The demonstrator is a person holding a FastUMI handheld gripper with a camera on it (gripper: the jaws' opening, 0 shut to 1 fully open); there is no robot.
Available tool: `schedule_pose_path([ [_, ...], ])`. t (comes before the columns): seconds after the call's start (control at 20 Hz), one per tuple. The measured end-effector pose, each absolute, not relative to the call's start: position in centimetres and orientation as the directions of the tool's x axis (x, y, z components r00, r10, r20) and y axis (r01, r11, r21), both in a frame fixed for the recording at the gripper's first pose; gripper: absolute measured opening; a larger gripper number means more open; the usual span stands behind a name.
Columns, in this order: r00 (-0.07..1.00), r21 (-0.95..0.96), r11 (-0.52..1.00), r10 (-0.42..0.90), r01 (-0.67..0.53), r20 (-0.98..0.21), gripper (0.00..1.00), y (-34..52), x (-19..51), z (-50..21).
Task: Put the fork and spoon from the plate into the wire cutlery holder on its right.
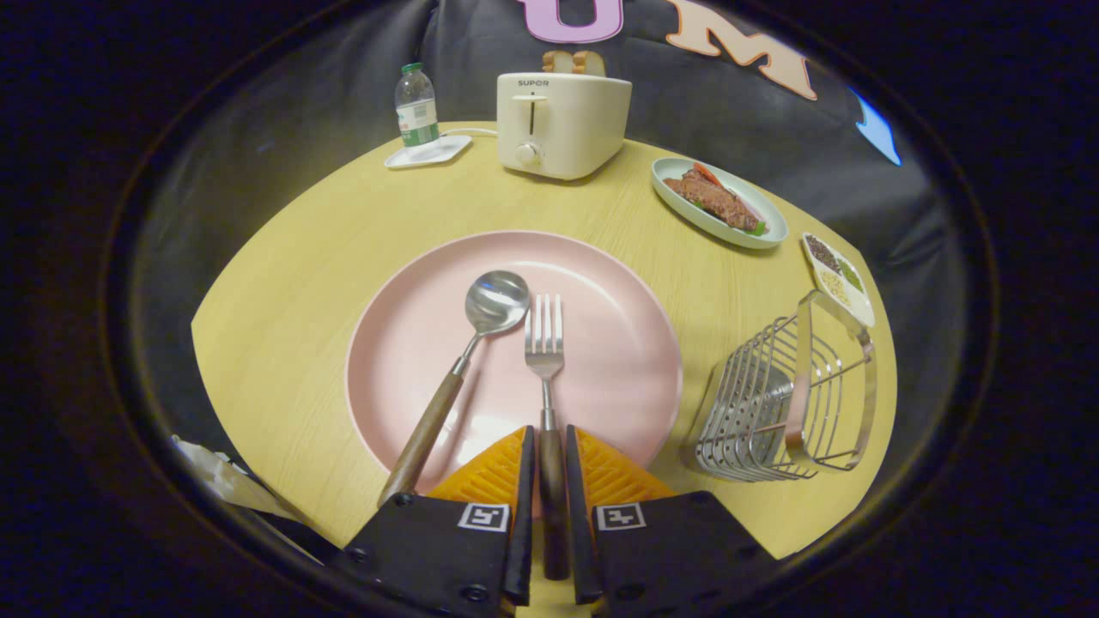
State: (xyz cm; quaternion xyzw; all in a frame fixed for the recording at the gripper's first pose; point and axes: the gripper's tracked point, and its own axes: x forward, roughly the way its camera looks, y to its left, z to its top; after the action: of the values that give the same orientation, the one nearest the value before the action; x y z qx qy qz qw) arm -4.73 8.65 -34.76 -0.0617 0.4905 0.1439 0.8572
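The gripper (549, 446) is grasping the fork (544, 343) by its wooden handle, with both fingers pressing on it; the handle's near end is lying hidden between them. The fork's tines are resting on the pink plate (618, 300), and the spoon (481, 335) is lying just beside it, its handle end reaching over the plate's rim. The wire cutlery holder (790, 403) is standing on the worktop (283, 300) beside the plate, apart from the fingers.

gripper camera, low, near plate (601, 283), facing toaster (562, 124)
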Motion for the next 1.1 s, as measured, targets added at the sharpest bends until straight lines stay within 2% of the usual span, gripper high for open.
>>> schedule_pose_path([
  [0.05,0.473,0.039,0.951,0.187,-0.306,-0.861,0.2,9.0,-4.9,-34.7],
  [0.15,0.484,0.027,0.956,0.171,-0.291,-0.858,0.19,8.6,-4.5,-34.7],
  [0.2,0.475,0.02,0.957,0.161,-0.288,-0.865,0.11,8.4,-4.6,-34.7],
  [0.55,0.408,0.054,0.948,0.187,-0.315,-0.894,0.11,8.6,-5.2,-33.4],
  [0.75,0.393,0.046,0.928,0.201,-0.37,-0.897,0.11,8.4,-5.4,-31.8],
  [1.1,0.384,0.043,0.92,0.205,-0.391,-0.9,0.11,6.8,-5.3,-28.9],
])
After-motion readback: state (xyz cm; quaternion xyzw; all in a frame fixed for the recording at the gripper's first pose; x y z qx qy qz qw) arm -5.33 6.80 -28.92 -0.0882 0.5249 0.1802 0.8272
